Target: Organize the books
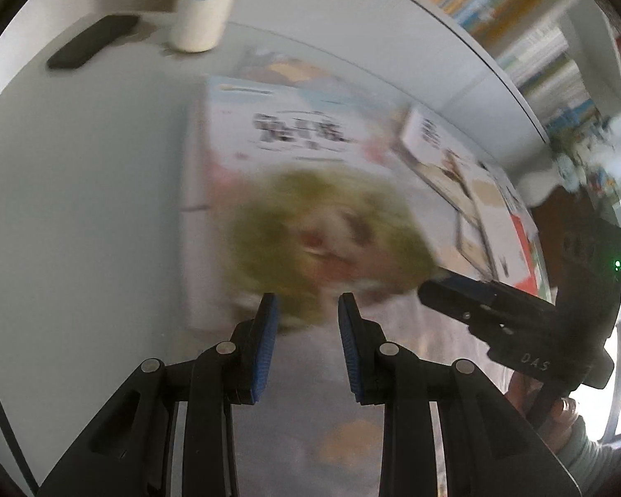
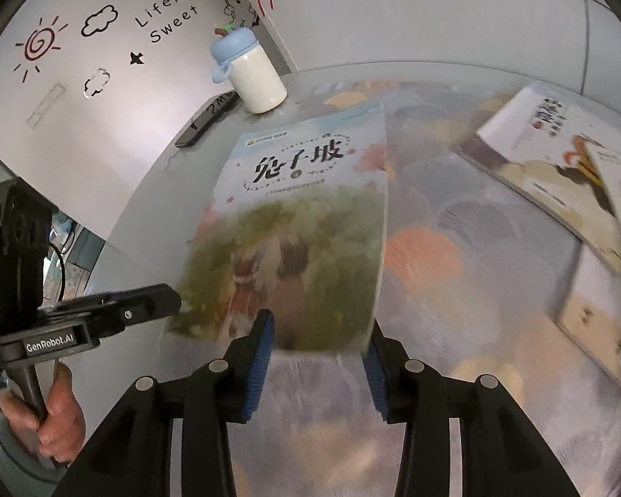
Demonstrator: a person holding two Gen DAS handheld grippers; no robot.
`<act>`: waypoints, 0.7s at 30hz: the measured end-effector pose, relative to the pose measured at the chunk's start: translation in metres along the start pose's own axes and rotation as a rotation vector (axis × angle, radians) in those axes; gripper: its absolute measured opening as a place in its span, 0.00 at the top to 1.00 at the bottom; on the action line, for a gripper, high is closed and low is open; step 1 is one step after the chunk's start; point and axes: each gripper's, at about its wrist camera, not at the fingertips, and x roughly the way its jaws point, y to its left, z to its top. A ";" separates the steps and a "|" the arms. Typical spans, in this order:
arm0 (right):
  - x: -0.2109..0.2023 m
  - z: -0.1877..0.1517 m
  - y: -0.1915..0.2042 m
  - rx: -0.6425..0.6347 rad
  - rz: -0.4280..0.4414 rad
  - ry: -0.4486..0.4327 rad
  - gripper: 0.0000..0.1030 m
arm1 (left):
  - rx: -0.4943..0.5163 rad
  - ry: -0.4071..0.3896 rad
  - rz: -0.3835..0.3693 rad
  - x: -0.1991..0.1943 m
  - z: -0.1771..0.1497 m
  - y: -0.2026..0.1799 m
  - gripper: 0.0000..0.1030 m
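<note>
A book with a green illustrated cover and black Chinese title (image 2: 298, 215) lies on the table's patterned cloth; it also shows blurred in the left wrist view (image 1: 294, 174). My right gripper (image 2: 316, 331) is open, its blue pads at the book's near edge. My left gripper (image 1: 306, 310) is open just before the same book's near edge. The left gripper (image 2: 161, 300) also shows in the right wrist view at the book's left corner. The right gripper (image 1: 447, 290) shows in the left wrist view at the book's right. More books (image 2: 567, 165) lie to the right.
A white bottle with a blue cap (image 2: 252, 70) and a black phone (image 2: 207, 122) stand at the table's far left. A bookshelf with many upright books (image 1: 517, 20) runs behind the table. A wall with cloud and sun decals (image 2: 103, 41) is at the left.
</note>
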 end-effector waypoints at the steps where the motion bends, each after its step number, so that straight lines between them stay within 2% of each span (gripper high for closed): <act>1: -0.006 -0.006 -0.003 0.003 0.000 -0.003 0.62 | 0.019 0.001 0.003 0.001 -0.004 -0.012 0.75; 6: -0.056 -0.045 -0.029 0.004 -0.056 -0.066 0.62 | 0.101 0.021 0.024 0.023 -0.035 -0.086 0.73; 10: -0.105 -0.085 -0.062 0.006 -0.220 -0.131 0.60 | 0.109 0.013 0.043 0.048 -0.055 -0.133 0.73; 13: -0.142 -0.121 -0.097 0.053 -0.334 -0.191 0.44 | 0.127 -0.028 0.112 0.065 -0.070 -0.169 0.72; 15: -0.161 -0.142 -0.119 0.087 -0.398 -0.222 0.44 | 0.141 -0.051 0.155 0.080 -0.078 -0.186 0.72; 18: -0.169 -0.168 -0.153 0.139 -0.464 -0.209 0.44 | 0.123 -0.073 0.205 0.101 -0.087 -0.198 0.72; 19: -0.169 -0.174 -0.163 0.149 -0.484 -0.205 0.44 | 0.128 -0.119 0.232 0.102 -0.091 -0.203 0.68; 20: -0.169 -0.180 -0.169 0.154 -0.494 -0.203 0.44 | 0.140 -0.151 0.247 0.103 -0.095 -0.208 0.60; 21: -0.167 -0.185 -0.177 0.156 -0.503 -0.197 0.44 | 0.150 -0.156 0.251 0.105 -0.098 -0.211 0.54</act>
